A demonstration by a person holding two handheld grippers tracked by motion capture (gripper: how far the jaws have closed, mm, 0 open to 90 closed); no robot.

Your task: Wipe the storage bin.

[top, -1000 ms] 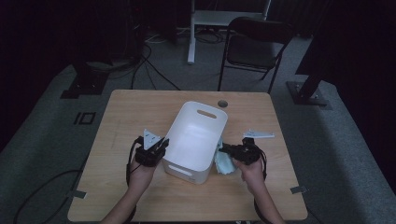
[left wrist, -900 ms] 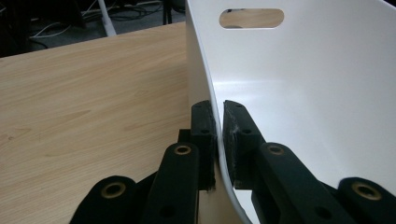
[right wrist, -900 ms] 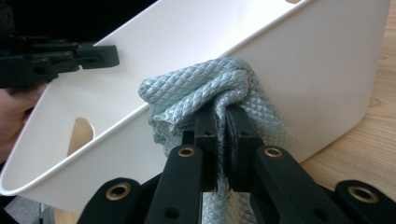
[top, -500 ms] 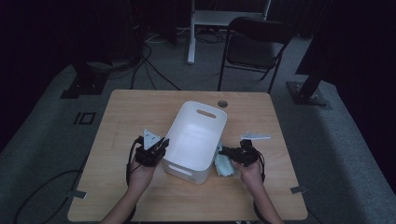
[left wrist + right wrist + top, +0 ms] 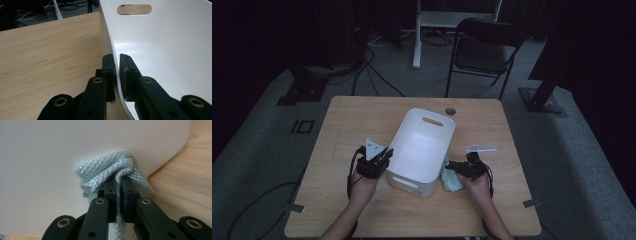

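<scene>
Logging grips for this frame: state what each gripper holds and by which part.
The left gripper clamps the white bin's side wall at its rim. The right gripper pinches a bunched fold of the pale blue cloth.

I see both forearms bare, no sleeves. Left gripper: black, grey three-cornered plate on top, black cable looping off it. Right gripper: black too, brass-ringed holes in its jaw links.

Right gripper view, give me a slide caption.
Right gripper shut on a bunched pale blue quilted cloth, pressed against the white plastic bin's outer wall.
</scene>
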